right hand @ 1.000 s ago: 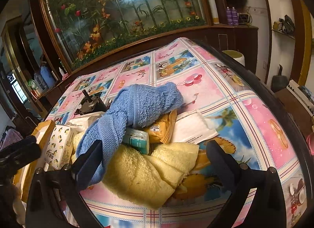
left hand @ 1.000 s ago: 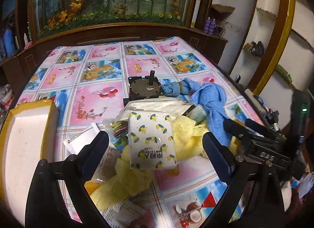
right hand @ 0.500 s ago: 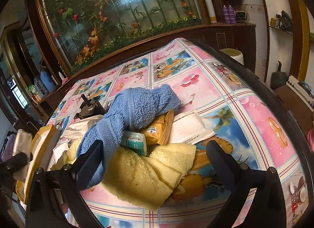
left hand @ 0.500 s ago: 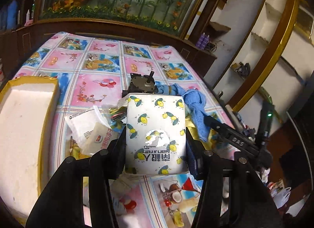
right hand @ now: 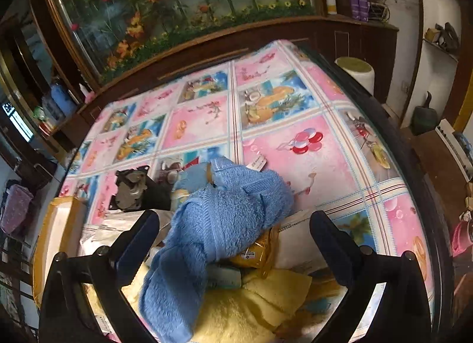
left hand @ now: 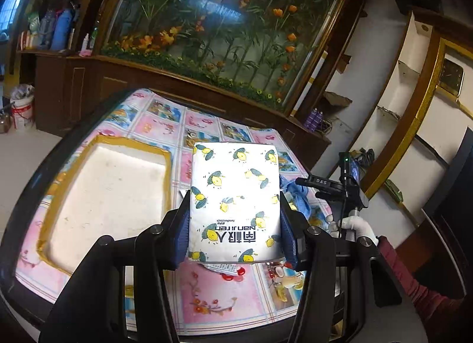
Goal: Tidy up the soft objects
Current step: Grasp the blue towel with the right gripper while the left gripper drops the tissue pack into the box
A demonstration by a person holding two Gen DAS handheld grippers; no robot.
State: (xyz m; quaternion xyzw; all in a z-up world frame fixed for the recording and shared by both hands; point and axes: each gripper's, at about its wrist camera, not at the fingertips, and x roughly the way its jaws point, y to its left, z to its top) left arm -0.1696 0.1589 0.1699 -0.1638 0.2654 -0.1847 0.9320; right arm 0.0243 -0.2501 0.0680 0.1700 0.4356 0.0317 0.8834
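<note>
My left gripper [left hand: 235,224] is shut on a white tissue pack with lemon print [left hand: 235,195] and holds it upright above the table, just right of a white foam tray with a yellow rim [left hand: 109,195]. My right gripper [right hand: 233,236] is open, its jaws straddling a blue towel [right hand: 224,224] that lies on the pile. A yellow towel [right hand: 236,313] lies under the blue one. The right gripper also shows in the left wrist view [left hand: 325,183], past the blue towel [left hand: 295,195].
A grey metal motor part [right hand: 130,189], a yellow snack packet [right hand: 257,254], a small teal tube [right hand: 224,276] and white packets [right hand: 295,242] lie in the pile. The tray also shows in the right wrist view [right hand: 56,230]. The patterned tablecloth [right hand: 295,136] stretches behind.
My left gripper closed on the tissue pack, lifted it off the pile and carried it left toward the foam tray. My right gripper moved forward over the blue towel, staying open.
</note>
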